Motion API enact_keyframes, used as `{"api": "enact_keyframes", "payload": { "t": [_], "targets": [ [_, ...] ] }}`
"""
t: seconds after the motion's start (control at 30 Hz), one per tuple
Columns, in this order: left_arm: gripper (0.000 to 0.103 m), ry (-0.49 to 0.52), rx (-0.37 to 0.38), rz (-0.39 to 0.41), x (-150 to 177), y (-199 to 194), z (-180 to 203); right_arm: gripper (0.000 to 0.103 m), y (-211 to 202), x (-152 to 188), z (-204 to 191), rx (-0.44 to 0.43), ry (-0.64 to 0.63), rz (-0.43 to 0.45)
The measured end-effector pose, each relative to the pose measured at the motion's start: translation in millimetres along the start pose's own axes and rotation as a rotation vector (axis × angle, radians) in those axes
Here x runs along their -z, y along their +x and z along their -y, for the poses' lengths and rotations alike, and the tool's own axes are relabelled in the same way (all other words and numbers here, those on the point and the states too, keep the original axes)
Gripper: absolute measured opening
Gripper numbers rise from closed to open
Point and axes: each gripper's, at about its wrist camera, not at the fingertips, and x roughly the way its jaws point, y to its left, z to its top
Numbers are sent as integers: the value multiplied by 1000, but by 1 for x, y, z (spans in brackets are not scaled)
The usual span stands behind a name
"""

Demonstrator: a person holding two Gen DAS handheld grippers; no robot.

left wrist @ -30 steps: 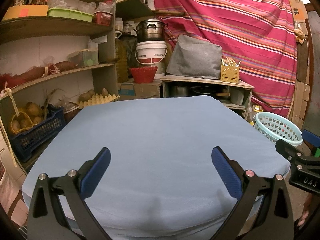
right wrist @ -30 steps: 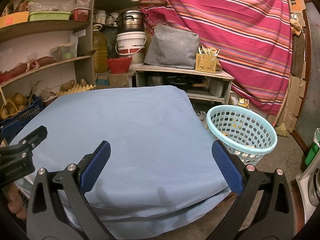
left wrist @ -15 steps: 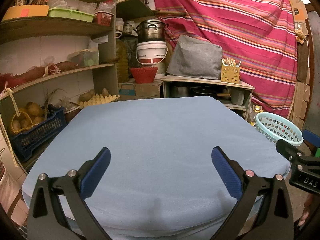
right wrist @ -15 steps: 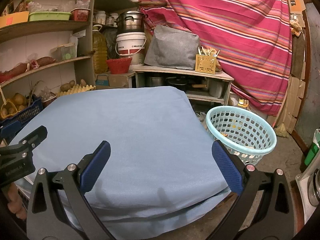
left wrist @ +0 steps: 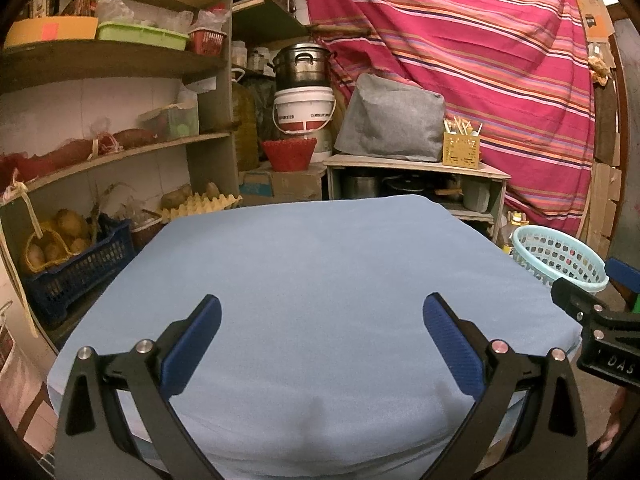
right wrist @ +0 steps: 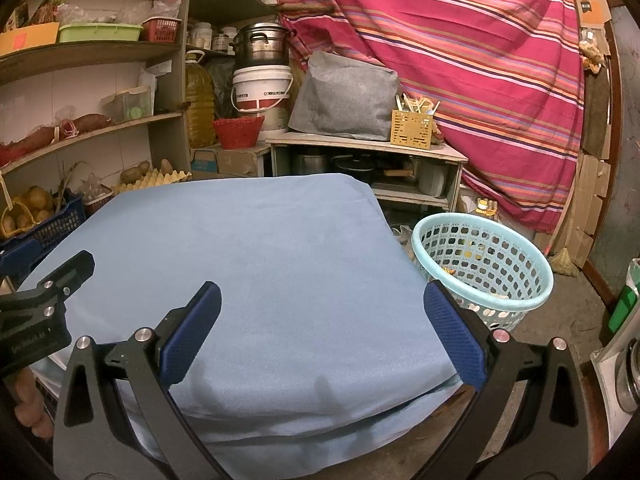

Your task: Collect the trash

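The pale turquoise perforated plastic basket (right wrist: 486, 268) stands on the floor just off the right edge of the table (right wrist: 280, 264), which is covered by a smooth light blue cloth. Through the basket's holes a few small yellow and orange scraps show at the bottom; what they are cannot be told.

The left claw (left wrist: 322, 318) hovers over the near part of the cloth, released, its two blue ribbed pads wide apart with nothing between them. The right claw (right wrist: 322, 304) hangs over the near right part of the table, likewise spread and holding nothing, its right pad in front of the basket's near rim.

In the left wrist view the letters "DAS" are readable in white on the black body of the right tool at the right edge. In the right wrist view the left tool's body at the left edge carries white lettering, too blurred to read.

Beyond the far edge, a white plastic bucket with red label blocks (left wrist: 304, 110) bears small print that cannot be read; a steel pot (left wrist: 302, 65) sits on top of it.
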Motion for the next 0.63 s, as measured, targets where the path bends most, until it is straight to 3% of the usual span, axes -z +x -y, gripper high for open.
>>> {"api": "enact_keyframes", "payload": {
  "t": [0.63],
  "targets": [
    [99,-8,-2,-8,-1,-2,-3,99,0,0,0,1,-1,1]
  ]
}}
